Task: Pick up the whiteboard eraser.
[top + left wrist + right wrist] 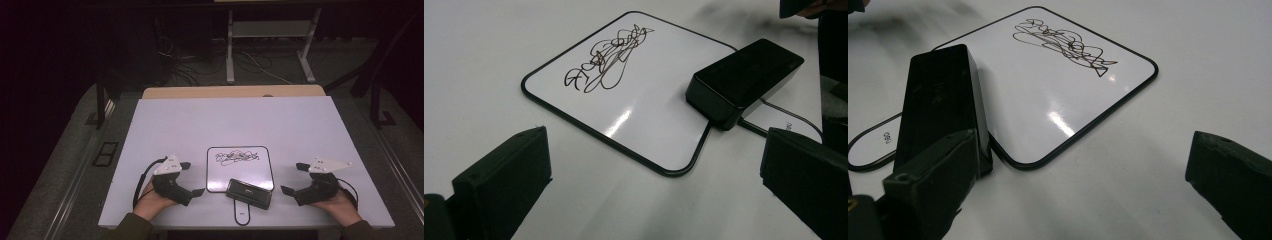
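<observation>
White worktop (pixel 300 130) sat in a dark room, floor cables behind it. Whiteboard (pixel 240 167) lay flat at the near middle, black scribble (pixel 237 157) across its top part. Eraser (pixel 249 193), a black block, rested on the board's near edge, overhanging its handle tab. Left gripper (pixel 192 178) rested on the worktop left of the board, jaws spread, holding nothing. Right gripper (pixel 295 177) sat to the right, jaws likewise wide apart and empty; its near jaw pointed toward the eraser, still apart from it. Judgement: wiping hadn't started. Scribble looked fully intact, eraser ungrasped. Left to do: grab eraser, wipe marks, probably steady the board with the other gripper.
</observation>
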The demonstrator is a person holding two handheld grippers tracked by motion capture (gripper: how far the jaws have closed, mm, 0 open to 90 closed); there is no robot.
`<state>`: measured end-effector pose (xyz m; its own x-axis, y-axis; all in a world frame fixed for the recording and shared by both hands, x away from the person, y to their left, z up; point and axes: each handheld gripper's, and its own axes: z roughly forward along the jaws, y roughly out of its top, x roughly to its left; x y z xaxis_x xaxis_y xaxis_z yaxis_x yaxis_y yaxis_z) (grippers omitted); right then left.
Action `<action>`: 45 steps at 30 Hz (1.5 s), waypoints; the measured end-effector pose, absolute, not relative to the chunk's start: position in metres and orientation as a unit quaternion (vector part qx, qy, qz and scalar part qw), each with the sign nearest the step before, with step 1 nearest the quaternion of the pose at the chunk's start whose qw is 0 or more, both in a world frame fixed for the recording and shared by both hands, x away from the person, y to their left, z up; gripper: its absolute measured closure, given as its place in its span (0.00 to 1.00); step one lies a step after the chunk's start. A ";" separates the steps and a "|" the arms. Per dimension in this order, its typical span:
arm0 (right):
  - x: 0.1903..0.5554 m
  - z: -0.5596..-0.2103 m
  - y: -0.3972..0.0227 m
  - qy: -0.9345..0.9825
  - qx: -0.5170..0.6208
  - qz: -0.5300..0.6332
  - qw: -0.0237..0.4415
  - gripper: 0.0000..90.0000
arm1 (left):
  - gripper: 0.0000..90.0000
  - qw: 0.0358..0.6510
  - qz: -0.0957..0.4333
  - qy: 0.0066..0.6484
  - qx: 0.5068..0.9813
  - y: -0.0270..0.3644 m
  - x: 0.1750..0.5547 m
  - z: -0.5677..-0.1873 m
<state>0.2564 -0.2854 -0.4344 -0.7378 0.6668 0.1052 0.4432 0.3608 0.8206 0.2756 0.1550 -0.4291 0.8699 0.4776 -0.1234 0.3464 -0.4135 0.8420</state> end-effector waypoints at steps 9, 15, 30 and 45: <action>0.256 -0.431 -0.286 0.815 0.340 0.453 0.121 0.00 | 0.00 0.483 0.070 0.245 0.837 0.155 0.276 -0.428; 0.256 -0.428 -0.284 0.818 0.334 0.453 0.116 0.00 | 0.00 0.483 0.070 0.246 0.838 0.156 0.275 -0.428; 0.264 -0.425 -0.262 0.834 0.309 0.447 0.099 0.00 | 0.00 0.482 0.069 0.246 0.838 0.156 0.275 -0.429; 0.272 -0.421 -0.239 0.845 0.290 0.441 0.088 0.00 | 0.00 0.484 0.068 0.248 0.837 0.157 0.276 -0.429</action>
<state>0.2720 -0.2387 -0.4212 -0.8161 0.5679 0.1073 0.4126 0.4424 0.7963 0.2761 0.1571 -0.4292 0.8673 0.4813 -0.1266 0.3500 -0.4089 0.8428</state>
